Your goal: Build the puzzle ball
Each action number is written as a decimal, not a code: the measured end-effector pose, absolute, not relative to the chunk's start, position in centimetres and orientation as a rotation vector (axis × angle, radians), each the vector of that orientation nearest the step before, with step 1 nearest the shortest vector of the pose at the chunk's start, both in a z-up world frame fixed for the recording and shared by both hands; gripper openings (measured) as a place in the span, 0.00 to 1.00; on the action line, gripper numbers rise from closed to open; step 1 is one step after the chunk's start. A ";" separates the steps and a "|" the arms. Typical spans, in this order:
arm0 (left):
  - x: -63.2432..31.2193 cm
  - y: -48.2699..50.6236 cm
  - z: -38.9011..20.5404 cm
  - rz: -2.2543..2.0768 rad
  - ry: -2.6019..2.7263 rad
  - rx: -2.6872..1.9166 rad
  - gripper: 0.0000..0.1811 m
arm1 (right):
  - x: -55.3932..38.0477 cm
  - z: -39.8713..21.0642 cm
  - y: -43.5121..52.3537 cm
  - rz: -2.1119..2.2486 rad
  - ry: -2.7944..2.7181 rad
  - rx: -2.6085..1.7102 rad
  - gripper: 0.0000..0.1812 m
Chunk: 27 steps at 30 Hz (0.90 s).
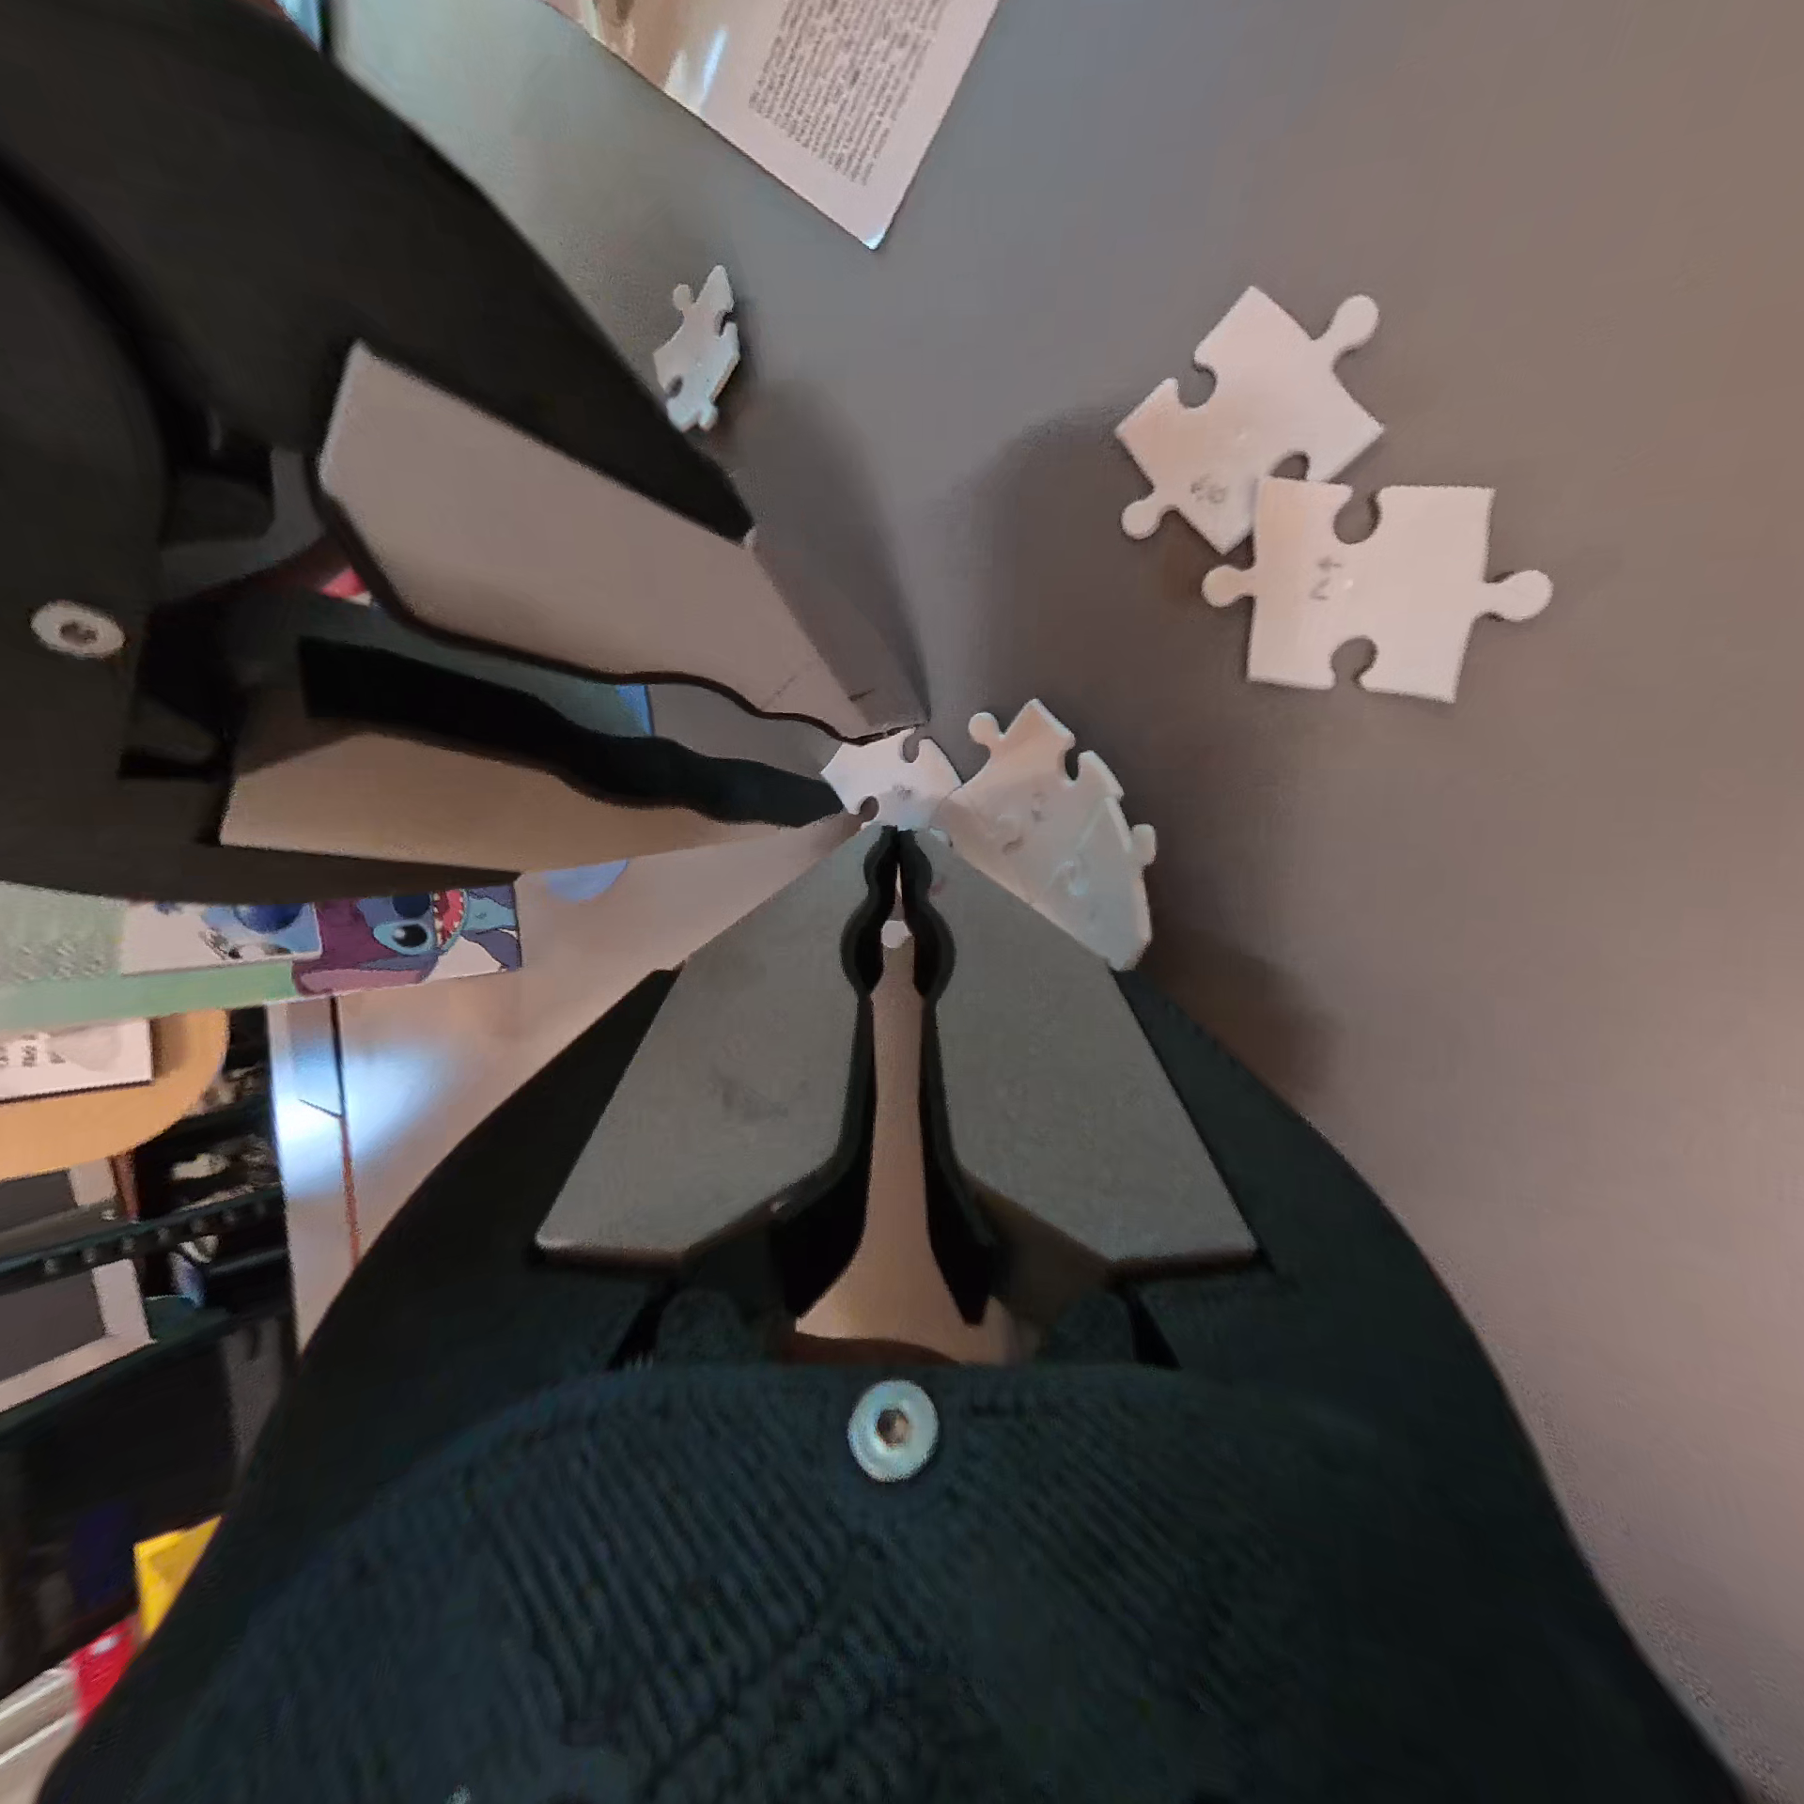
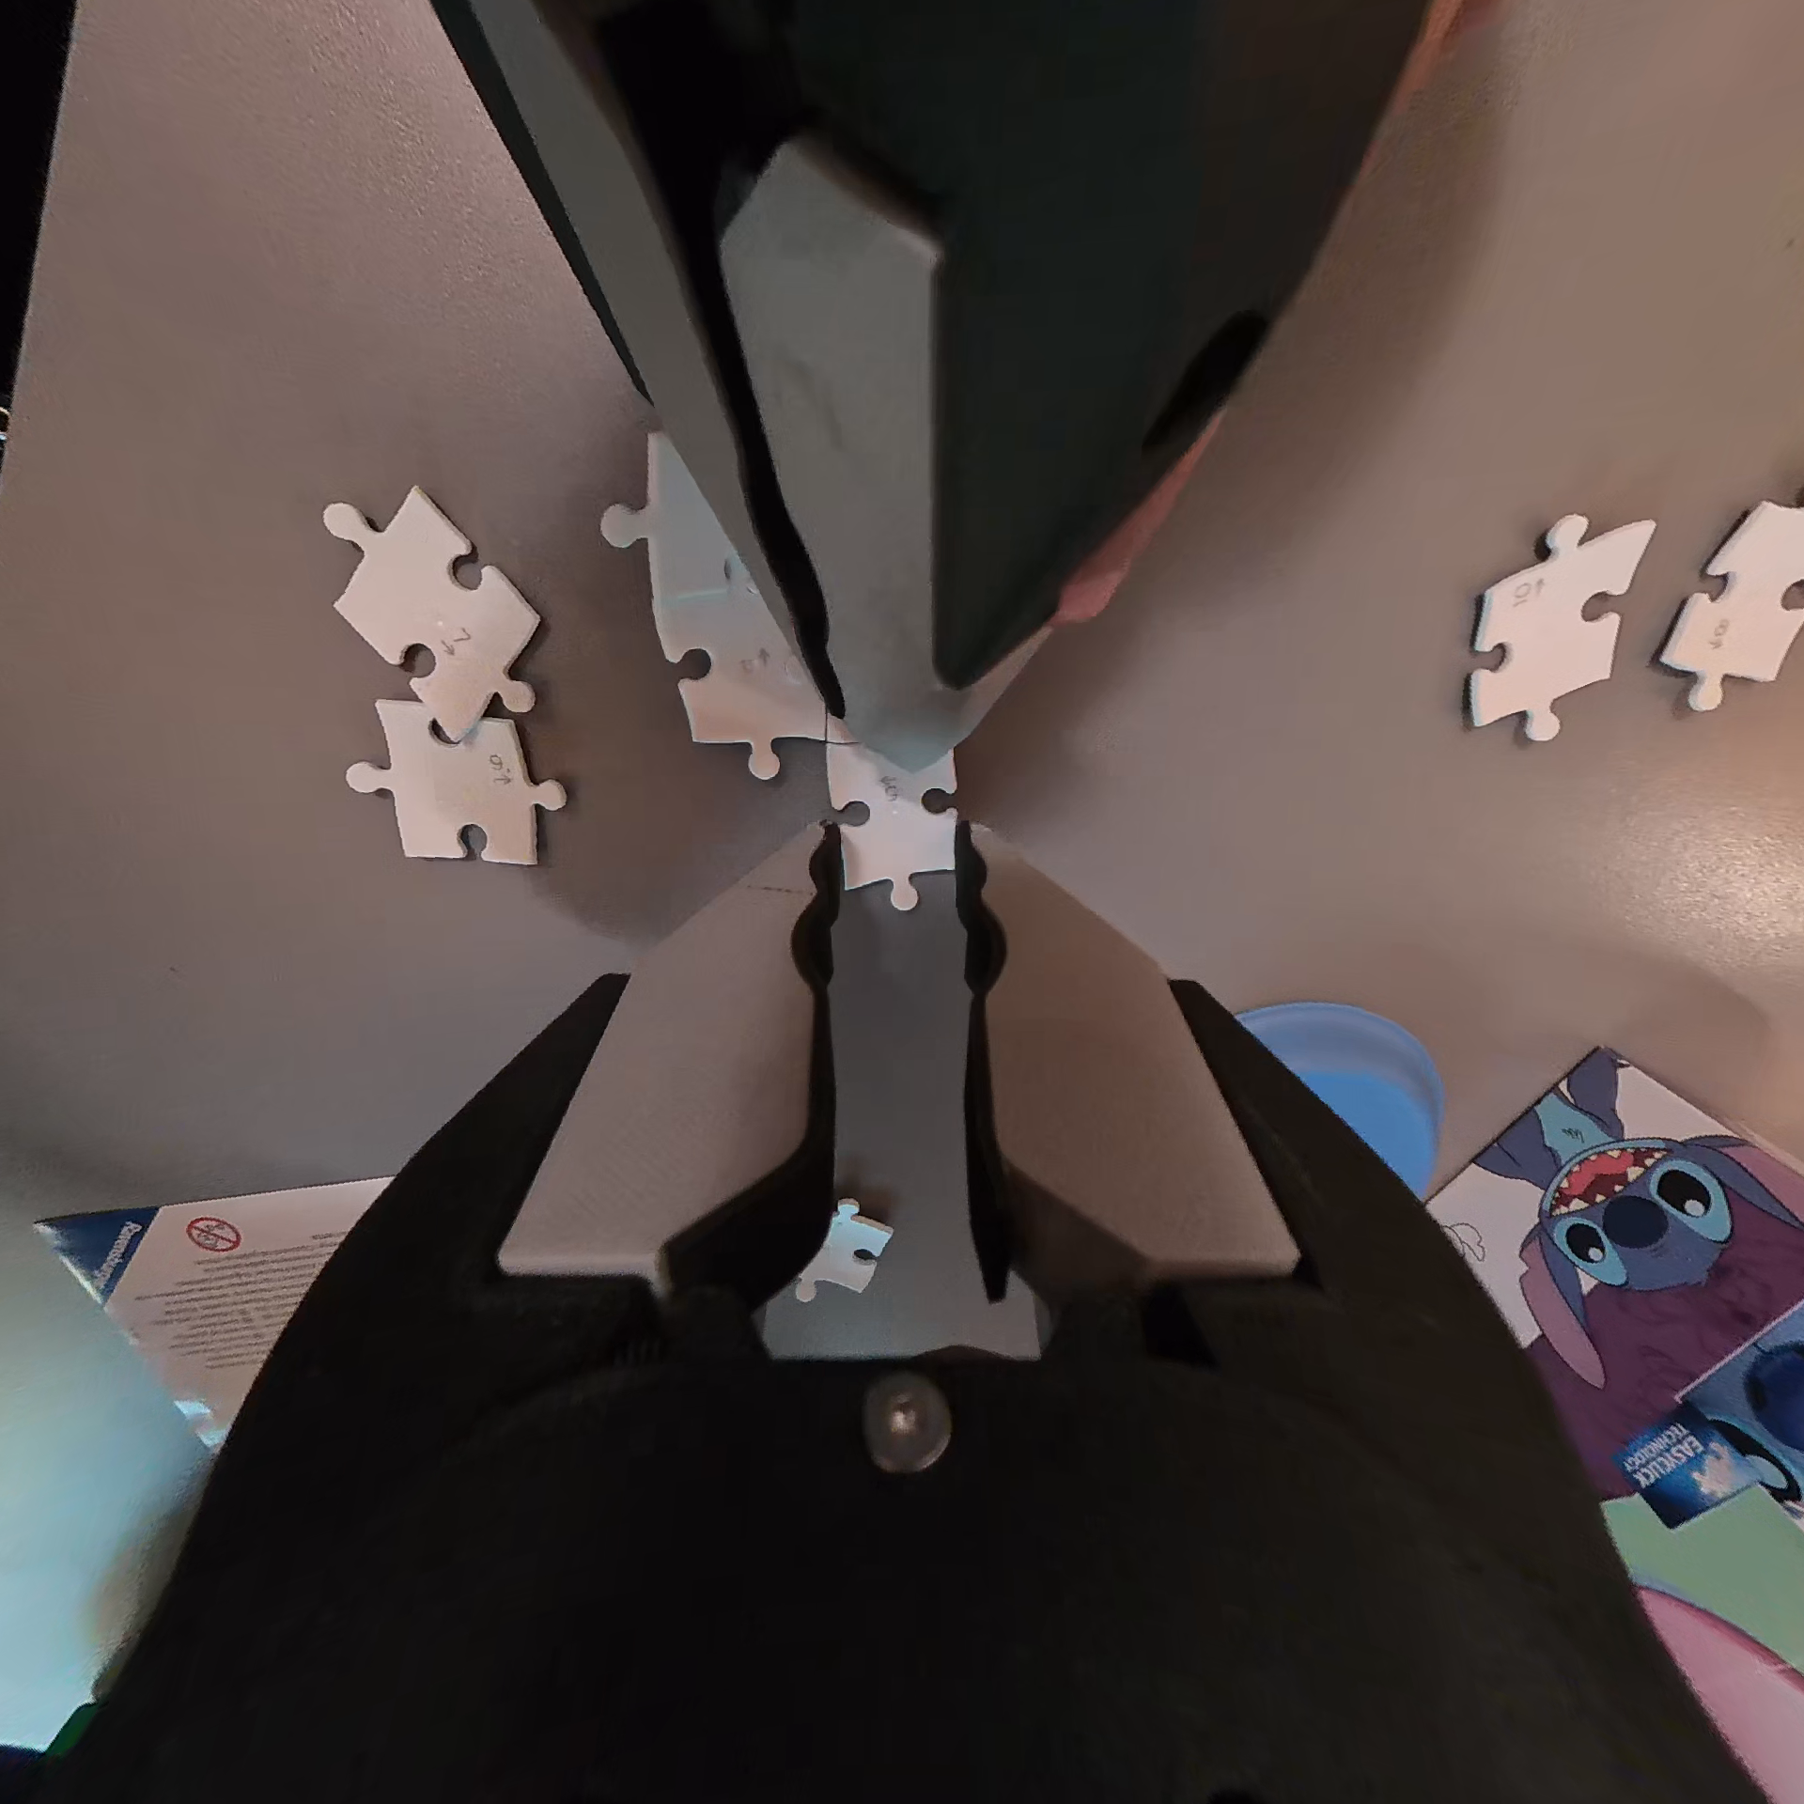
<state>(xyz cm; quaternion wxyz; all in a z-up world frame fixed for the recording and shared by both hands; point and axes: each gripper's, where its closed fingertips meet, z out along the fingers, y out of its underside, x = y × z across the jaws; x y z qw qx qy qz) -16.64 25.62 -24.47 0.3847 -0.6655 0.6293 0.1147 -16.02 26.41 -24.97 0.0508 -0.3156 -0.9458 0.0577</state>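
White puzzle pieces lie blank side up on a grey table (image 1: 1464, 976). My left gripper (image 1: 893, 844) is shut on a curved section of joined pieces (image 1: 1059, 849), held tilted above the table. In the right wrist view it comes in from the top over that section (image 2: 708, 625). My right gripper (image 2: 896, 840) holds a single white piece (image 2: 893, 830) by its two side edges, right against the section's lower corner. In the left wrist view the right gripper (image 1: 859, 766) enters from the upper left, with that piece (image 1: 893, 776) at its tips.
Two overlapping loose pieces (image 1: 1259, 430) (image 1: 1376, 595) lie at the right and a small one (image 1: 698, 351) lies farther back. More loose pieces (image 2: 439, 595) (image 2: 1552, 625) flank the grippers. A printed leaflet (image 1: 849, 107), a cartoon puzzle box (image 2: 1660, 1250) and a blue round part (image 2: 1357, 1074) sit nearby.
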 end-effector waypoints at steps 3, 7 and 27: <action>-16.6 25.7 -24.4 0.355 1.670 -1.642 0.00 | -16.0 -25.0 26.4 0.173 -2.875 -0.967 0.11; -16.4 25.7 -24.4 0.367 1.672 -1.614 0.00 | -16.0 -25.0 26.4 0.174 -2.868 -0.960 0.11; -16.1 25.2 -24.5 0.257 1.699 -1.693 0.00 | -15.9 -24.9 26.4 0.177 -2.866 -0.960 0.11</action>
